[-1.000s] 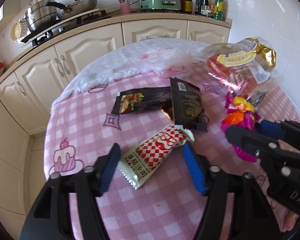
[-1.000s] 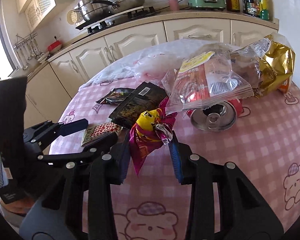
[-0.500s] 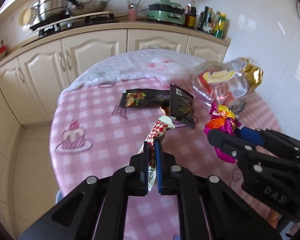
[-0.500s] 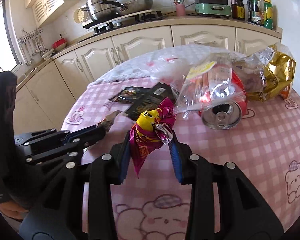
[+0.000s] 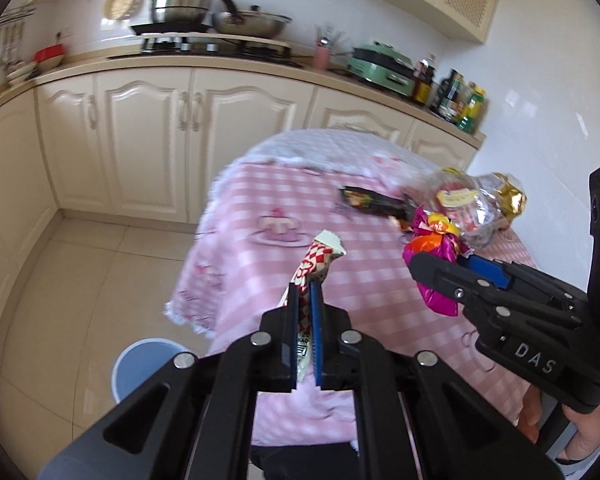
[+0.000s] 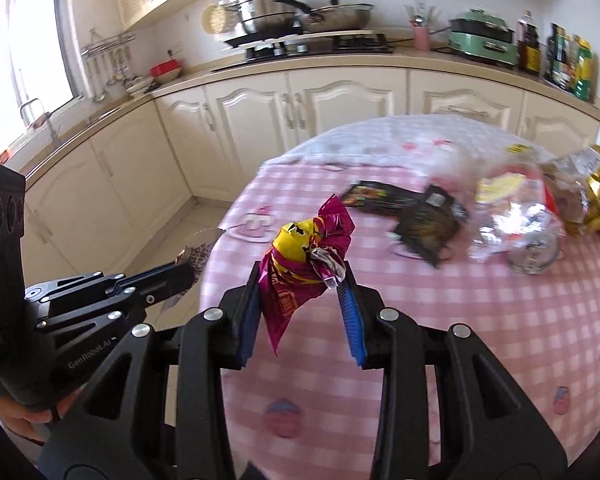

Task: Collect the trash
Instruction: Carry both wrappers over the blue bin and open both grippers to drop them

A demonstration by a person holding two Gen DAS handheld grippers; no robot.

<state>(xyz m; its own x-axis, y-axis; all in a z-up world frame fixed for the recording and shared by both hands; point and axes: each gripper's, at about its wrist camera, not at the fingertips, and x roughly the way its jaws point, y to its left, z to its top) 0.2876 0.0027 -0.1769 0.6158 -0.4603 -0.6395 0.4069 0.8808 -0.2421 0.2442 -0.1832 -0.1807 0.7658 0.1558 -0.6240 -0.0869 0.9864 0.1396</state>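
My left gripper (image 5: 305, 292) is shut on a red-and-white checked snack wrapper (image 5: 314, 262), held in the air off the table's left edge. My right gripper (image 6: 302, 284) is shut on a crumpled magenta and yellow wrapper (image 6: 300, 256), lifted above the pink checked tablecloth (image 6: 440, 320). The same right gripper (image 5: 440, 268) with its magenta wrapper (image 5: 434, 244) shows in the left wrist view. The left gripper (image 6: 184, 268) appears at the left of the right wrist view. Two dark wrappers (image 6: 428, 220) lie on the table. A clear plastic bag (image 6: 512, 216) lies over a can (image 6: 534, 258), beside a gold wrapper (image 6: 598, 196).
A light blue bin (image 5: 148, 364) stands on the tiled floor below the left gripper, beside the table. Cream kitchen cabinets (image 5: 148, 136) run behind, with pots on a stove (image 5: 204, 16) and bottles (image 5: 464, 100) on the counter. A person's hand (image 5: 580, 436) holds the right gripper.
The left gripper closed on the checked wrapper and lifted it leftward off the table. The right gripper, holding the magenta wrapper, also drew back to the left. The bin came into view.
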